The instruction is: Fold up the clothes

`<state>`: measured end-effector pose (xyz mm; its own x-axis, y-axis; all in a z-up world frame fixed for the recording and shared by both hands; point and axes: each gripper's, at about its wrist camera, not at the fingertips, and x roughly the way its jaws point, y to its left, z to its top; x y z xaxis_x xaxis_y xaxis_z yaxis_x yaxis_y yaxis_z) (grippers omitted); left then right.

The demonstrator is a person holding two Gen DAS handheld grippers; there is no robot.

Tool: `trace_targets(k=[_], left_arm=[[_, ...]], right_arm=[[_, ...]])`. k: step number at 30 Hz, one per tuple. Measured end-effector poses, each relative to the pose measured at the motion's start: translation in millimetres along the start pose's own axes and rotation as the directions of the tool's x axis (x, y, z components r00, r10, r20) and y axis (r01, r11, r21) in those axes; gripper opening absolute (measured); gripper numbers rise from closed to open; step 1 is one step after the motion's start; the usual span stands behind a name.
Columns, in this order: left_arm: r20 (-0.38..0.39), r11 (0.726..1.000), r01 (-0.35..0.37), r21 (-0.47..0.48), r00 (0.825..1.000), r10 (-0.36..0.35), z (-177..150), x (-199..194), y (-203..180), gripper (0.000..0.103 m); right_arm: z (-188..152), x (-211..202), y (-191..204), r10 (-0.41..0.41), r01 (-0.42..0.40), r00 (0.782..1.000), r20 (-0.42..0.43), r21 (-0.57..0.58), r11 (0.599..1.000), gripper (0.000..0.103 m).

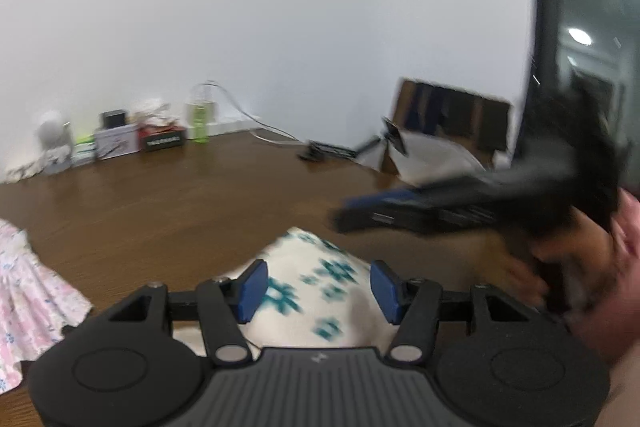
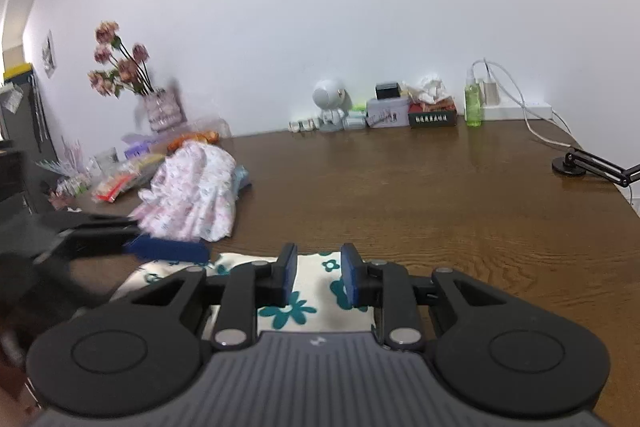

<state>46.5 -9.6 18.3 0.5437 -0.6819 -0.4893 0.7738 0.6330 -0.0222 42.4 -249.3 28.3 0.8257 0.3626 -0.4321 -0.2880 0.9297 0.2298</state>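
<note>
White teal-flowered cloth (image 2: 316, 291) lies at table (image 2: 440, 195) near edge. Left tool (image 1: 318, 285) wide, right tool (image 2: 319, 275) narrow, both gripping nothing. Table centre clear; pink dress (image 2: 192, 187) left, clutter along wall.

Left wrist view: sitting just behind the left gripper (image 1: 318, 287), looking forward and slightly down across the wooden table (image 1: 180, 195) toward the white wall (image 1: 280, 7).
Right wrist view: riding behind the right gripper (image 2: 319, 275), facing the same wall, low and close to the tabletop.
Shared: both are taking in the cream floral cloth (image 1: 316, 291), the green bottle (image 2: 473, 107) and the other gripper.
</note>
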Motion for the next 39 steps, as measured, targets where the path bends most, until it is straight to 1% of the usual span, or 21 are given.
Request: trace_targets(k=[2, 5, 7, 10, 12, 14, 16, 18, 19, 22, 23, 24, 25, 27, 29, 33, 39], left_arm=[[-0.026, 0.999, 0.002, 0.049, 1.000, 0.000, -6.8, 2.9, -11.2, 0.054], [-0.059, 0.999, -0.015, 0.045, 0.998, 0.018, -17.9, 12.7, -10.8, 0.053], [-0.062, 0.998, -0.019, 0.052, 0.998, 0.022, -21.7, 13.9, -11.6, 0.053], [-0.065, 0.998, -0.022, 0.065, 0.998, 0.027, -26.9, 15.0, -13.0, 0.053], [-0.063, 0.998, -0.018, 0.067, 0.998, 0.022, -27.9, 14.2, -12.7, 0.053], [-0.038, 0.999, 0.006, 0.040, 0.999, -0.005, -21.6, 6.5, -8.9, 0.053], [0.012, 0.999, 0.036, -0.011, 0.999, -0.036, -12.7, -5.2, -0.9, 0.055], [0.071, 0.996, 0.059, -0.066, 0.996, -0.055, -3.5, -18.5, 9.6, 0.057], [0.086, 0.995, 0.057, -0.084, 0.995, -0.050, 0.6, -21.4, 14.9, 0.057], [0.056, 0.997, -0.003, -0.078, 0.998, 0.007, 7.3, -10.4, 25.3, 0.054], [0.035, 0.997, -0.008, -0.080, 0.999, 0.011, 8.3, -3.6, 28.4, 0.047], [0.012, 0.997, -0.010, -0.083, 1.000, 0.011, 9.2, 4.0, 31.5, 0.043], [-0.012, 0.996, -0.014, -0.084, 1.000, 0.014, 8.3, 11.0, 33.2, 0.037], [-0.041, 0.997, -0.036, -0.065, 0.999, 0.034, 5.8, 20.8, 33.7, 0.035], [-0.051, 0.997, -0.045, -0.062, 0.998, 0.042, 2.5, 25.1, 34.5, 0.034], [-0.058, 0.997, -0.052, -0.058, 0.997, 0.048, -3.7, 28.8, 35.7, 0.034], [-0.049, 0.997, -0.062, -0.048, 0.997, 0.060, -7.4, 28.9, 33.2, 0.034]], right_arm=[[-2.1, 16.2, -1.1, 0.000, 0.000, 0.999, -0.037, 0.005, 1.000, 0.024], [-11.0, 32.5, 2.0, -0.018, 0.017, 0.997, -0.072, -0.014, 1.000, 0.024], [-17.5, 38.0, 5.8, -0.031, 0.029, 0.996, -0.085, -0.029, 0.999, 0.024], [-25.7, 35.5, 15.7, -0.061, 0.055, 0.995, -0.074, -0.084, 0.995, 0.024], [-25.8, 34.6, 17.2, -0.065, 0.058, 0.995, -0.070, -0.096, 0.994, 0.024], [-22.3, 29.4, 14.1, -0.047, 0.042, 0.997, -0.058, -0.074, 0.996, 0.025], [-18.3, 14.8, 9.2, -0.023, 0.022, 0.999, -0.027, -0.034, 0.999, 0.025], [-16.7, -2.0, 8.4, -0.010, 0.010, 1.000, 0.003, -0.022, 1.000, 0.025], [-17.3, -7.4, 10.6, 0.002, -0.002, 1.000, 0.000, -0.019, 1.000, 0.025], [-20.9, -18.9, 19.6, 0.042, -0.042, 0.999, -0.024, -0.015, 0.999, 0.025], [-24.1, -19.8, 24.3, 0.049, -0.050, 0.998, -0.039, -0.021, 0.999, 0.029], [-27.3, -19.9, 28.7, 0.046, -0.047, 0.998, -0.049, -0.028, 0.998, 0.033], [-30.7, -19.6, 33.0, 0.035, -0.038, 0.998, -0.057, -0.043, 0.998, 0.039], [-37.0, -17.7, 41.3, 0.009, -0.015, 0.997, -0.072, -0.073, 0.997, 0.041], [-41.6, -14.1, 44.6, -0.005, -0.003, 0.996, -0.090, -0.085, 0.996, 0.041], [-45.4, -9.2, 45.6, -0.007, -0.002, 0.995, -0.101, -0.088, 0.996, 0.041], [-49.4, -10.4, 51.2, -0.030, 0.019, 0.995, -0.091, -0.125, 0.992, 0.041]])
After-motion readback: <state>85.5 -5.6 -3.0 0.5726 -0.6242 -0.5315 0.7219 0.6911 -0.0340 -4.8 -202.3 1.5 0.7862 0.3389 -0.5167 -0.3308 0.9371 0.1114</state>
